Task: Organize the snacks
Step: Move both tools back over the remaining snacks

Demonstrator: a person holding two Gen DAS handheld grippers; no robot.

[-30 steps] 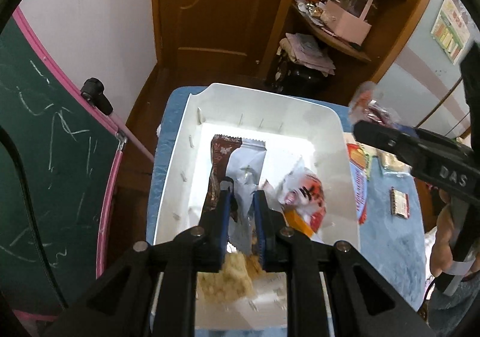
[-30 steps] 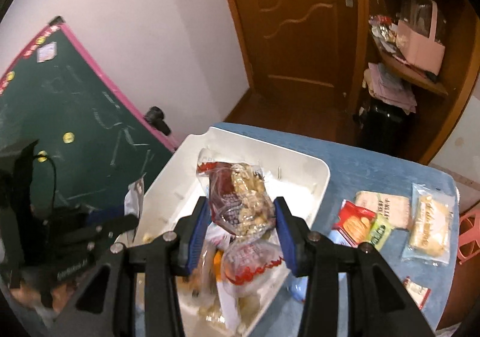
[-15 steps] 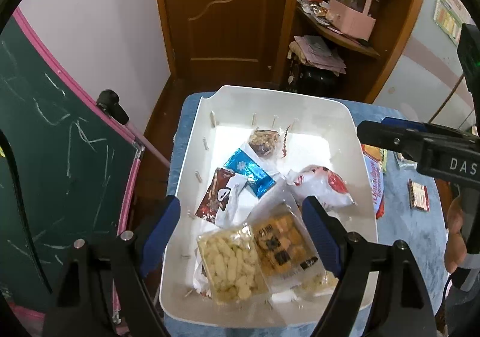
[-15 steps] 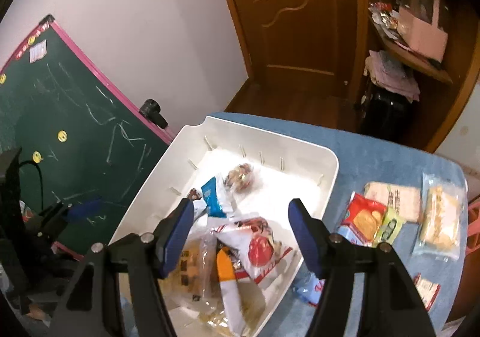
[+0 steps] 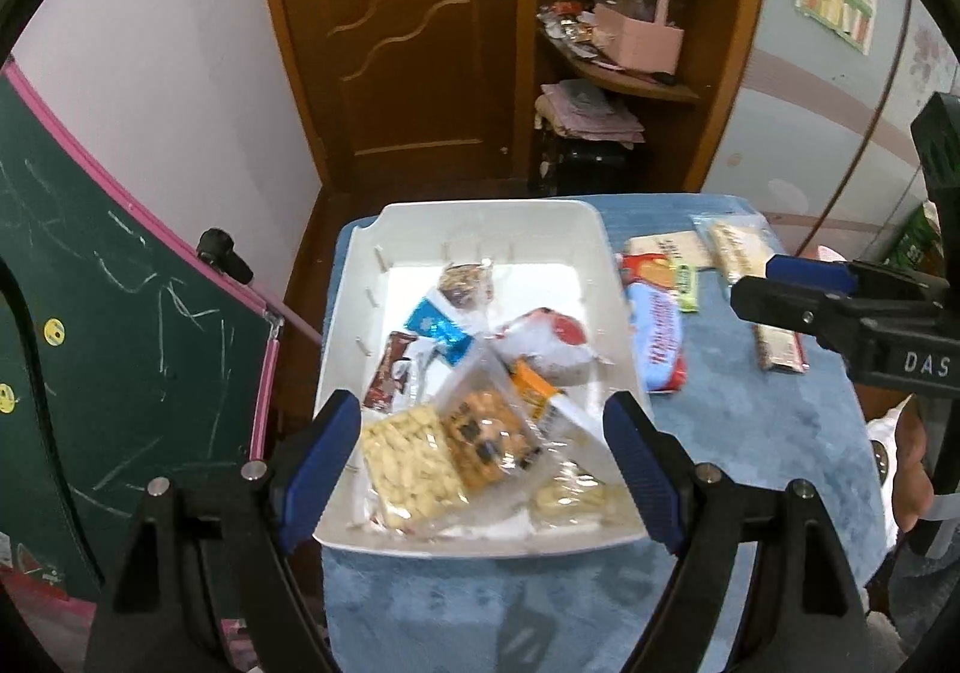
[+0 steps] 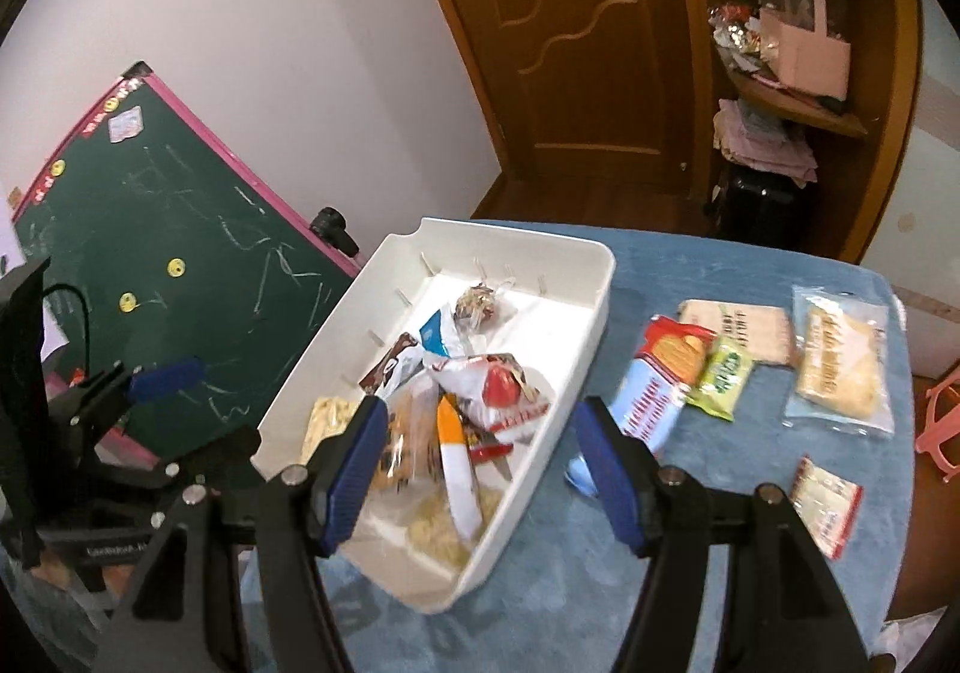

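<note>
A white bin (image 5: 480, 229) stands on the blue-covered table (image 5: 750, 433), holding several snack packs. Among them are a pale puff pack (image 5: 414, 463), an orange cracker pack (image 5: 489, 439) and a red-and-white bag (image 5: 546, 343). My left gripper (image 5: 483, 451) hangs open above the bin's near end, nothing between its fingers. My right gripper (image 6: 480, 463) is open too, over the bin's (image 6: 516, 238) near right corner, also with nothing in it. Loose on the cloth right of the bin lie a blue-and-red packet (image 6: 651, 403), a green packet (image 6: 723, 376), a beige pack (image 6: 744, 328) and a yellow cracker pack (image 6: 840, 367).
A small red-edged packet (image 6: 825, 505) lies near the table's front right. A green chalkboard with a pink frame (image 6: 180, 229) leans close to the table's left side. A wooden door (image 5: 414, 31) and corner shelves (image 5: 624, 61) stand behind. A pink object (image 6: 942, 421) sits off the right edge.
Both grippers let go of the packs they held, which now lie in the bin. Their jaws opened wide, and both pulled back and up, bringing the table's right side into view.
</note>
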